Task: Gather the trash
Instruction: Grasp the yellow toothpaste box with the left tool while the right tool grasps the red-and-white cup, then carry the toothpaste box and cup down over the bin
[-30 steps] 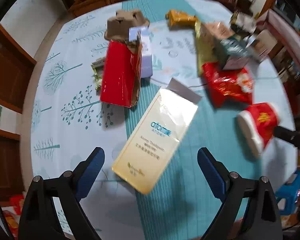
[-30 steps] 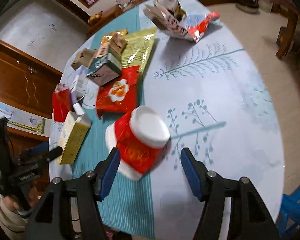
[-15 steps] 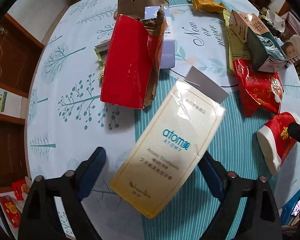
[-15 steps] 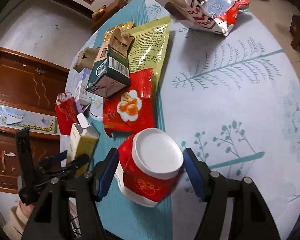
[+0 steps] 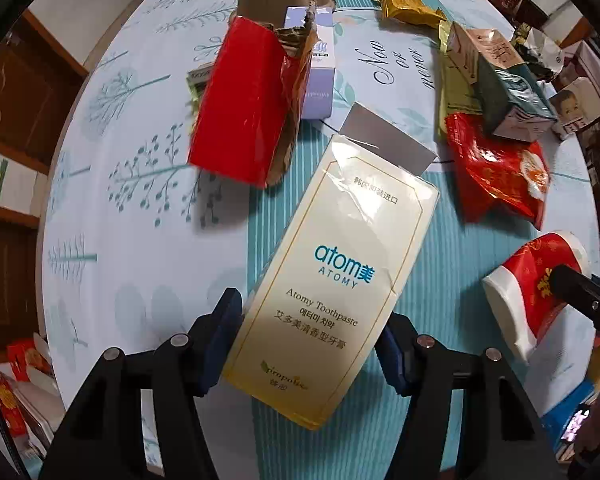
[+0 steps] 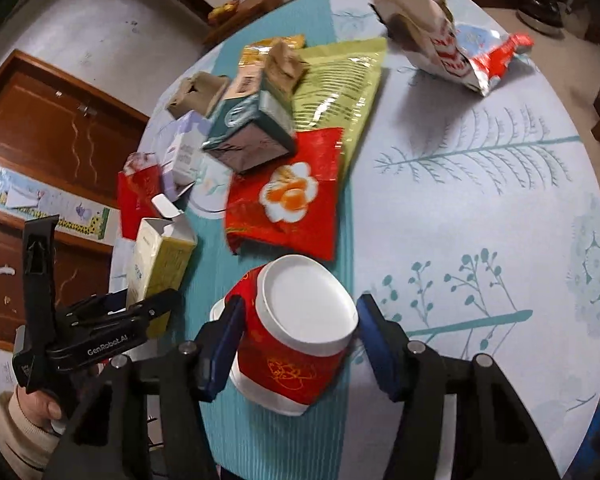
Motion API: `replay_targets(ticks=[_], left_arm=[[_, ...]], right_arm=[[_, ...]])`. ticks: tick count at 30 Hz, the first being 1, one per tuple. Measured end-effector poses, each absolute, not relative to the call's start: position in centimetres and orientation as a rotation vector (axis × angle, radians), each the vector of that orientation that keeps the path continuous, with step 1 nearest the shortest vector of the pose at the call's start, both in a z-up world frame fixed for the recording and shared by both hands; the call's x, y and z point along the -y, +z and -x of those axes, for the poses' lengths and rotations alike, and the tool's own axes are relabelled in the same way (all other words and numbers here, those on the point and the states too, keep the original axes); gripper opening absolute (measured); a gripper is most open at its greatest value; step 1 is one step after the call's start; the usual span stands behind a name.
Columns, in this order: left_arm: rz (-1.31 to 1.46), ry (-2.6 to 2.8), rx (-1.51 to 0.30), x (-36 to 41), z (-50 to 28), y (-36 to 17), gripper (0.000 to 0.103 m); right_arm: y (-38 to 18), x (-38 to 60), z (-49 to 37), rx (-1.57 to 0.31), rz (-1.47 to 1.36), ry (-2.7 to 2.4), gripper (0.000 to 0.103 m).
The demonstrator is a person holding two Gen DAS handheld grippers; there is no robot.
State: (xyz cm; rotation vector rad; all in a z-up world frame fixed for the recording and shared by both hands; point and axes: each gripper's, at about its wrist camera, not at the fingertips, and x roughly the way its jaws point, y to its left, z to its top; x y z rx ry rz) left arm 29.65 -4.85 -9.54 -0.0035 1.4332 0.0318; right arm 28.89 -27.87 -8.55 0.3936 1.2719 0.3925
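The table (image 5: pixel 148 208), round and cloth-covered, is being shown strewn with trash beyond both sets of jaws. The yellow toothpaste box (image 5: pixel 332 280) is being gripped at its near end between the jaws of the left gripper (image 5: pixel 310 344), its open flap pointing away from them. A red carton (image 5: pixel 244 100) is lying ahead and to the left of those jaws. The red cup (image 6: pixel 296 336), on its side with the white base up, is being clasped between the jaws of the right gripper (image 6: pixel 298 344). A red snack bag (image 6: pixel 288 196) is lying just ahead of them.
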Motion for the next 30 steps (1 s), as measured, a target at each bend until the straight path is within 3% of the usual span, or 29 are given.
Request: replay_targets(ticks=[16, 30], left_arm=[[0.088, -0.031, -1.316, 2.8, -20.6, -1.6, 0.061], [0.045, -0.212, -1.193, -3.2, -9.7, 3.7, 0.061]], right_arm=[[-2.7, 24.6, -23.5, -1.158, -0.278, 0.435, 0.057], [2.9, 20.6, -9.9, -0.989, -0.379, 0.278, 0.057]])
